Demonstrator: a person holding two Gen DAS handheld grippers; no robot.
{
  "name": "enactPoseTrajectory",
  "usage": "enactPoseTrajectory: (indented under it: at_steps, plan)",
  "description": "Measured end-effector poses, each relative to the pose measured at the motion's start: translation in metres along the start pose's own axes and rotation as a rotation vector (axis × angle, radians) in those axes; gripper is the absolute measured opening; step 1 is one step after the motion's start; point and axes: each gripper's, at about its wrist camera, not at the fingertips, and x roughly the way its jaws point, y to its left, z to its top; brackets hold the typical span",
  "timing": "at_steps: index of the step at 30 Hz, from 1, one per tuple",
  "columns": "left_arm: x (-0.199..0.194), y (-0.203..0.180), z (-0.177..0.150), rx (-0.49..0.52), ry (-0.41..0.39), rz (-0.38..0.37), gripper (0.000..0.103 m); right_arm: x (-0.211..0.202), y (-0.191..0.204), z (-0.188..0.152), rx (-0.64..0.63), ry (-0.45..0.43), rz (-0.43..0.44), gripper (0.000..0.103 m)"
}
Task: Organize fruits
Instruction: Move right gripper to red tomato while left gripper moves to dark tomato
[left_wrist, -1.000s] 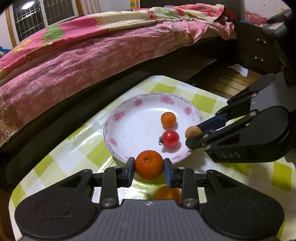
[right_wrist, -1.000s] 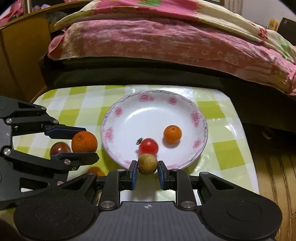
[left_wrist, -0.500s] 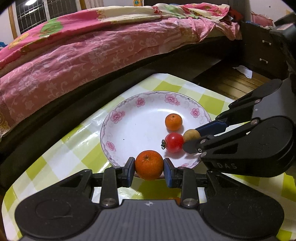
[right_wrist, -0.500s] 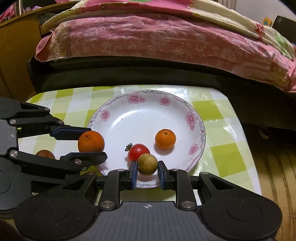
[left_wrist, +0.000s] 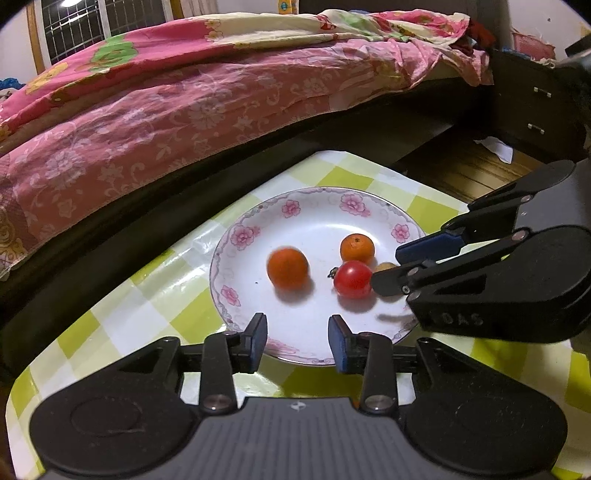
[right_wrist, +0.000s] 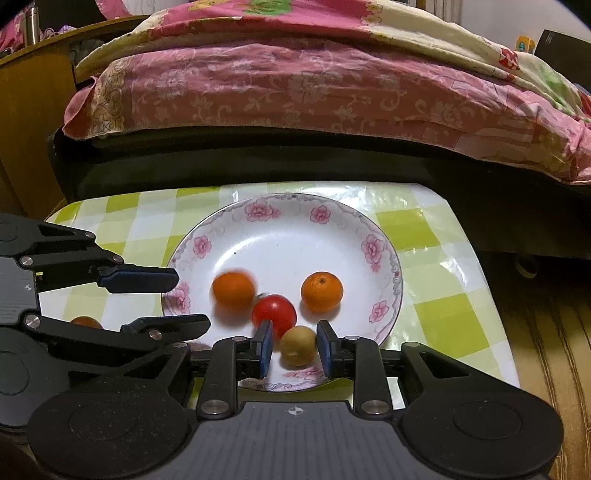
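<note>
One brown fruit (right_wrist: 298, 345) between opening right tool (right_wrist: 294, 349) pads

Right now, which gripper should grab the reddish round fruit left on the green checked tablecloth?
Left. The left gripper is empty, jaws opening, and the reddish round fruit lies just beside it; the right gripper has the small brown fruit between its jaws.
</note>
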Motion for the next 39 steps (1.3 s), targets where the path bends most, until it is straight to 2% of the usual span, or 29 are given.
enactPoseTrajectory:
  at_steps: [19,24,31,39]
  plan:
    - [-0.021,0.010,-0.004,-0.021,-0.012,-0.015,0.045,-0.018,-0.010,0.007,0.046,-0.071,-0.011,0.025]
    - [-0.032,0.015,-0.011,-0.019,-0.007,-0.016,0.045,-0.026,-0.008,0.004,0.056,-0.073,0.011,0.025]
    - [-0.049,0.022,-0.024,-0.005,0.002,-0.019,0.046,-0.035,0.018,-0.005,-0.011,-0.036,0.084,0.025]
    - [-0.064,0.034,-0.044,0.003,0.015,-0.025,0.046,-0.033,0.037,-0.020,-0.035,0.054,0.166,0.025]
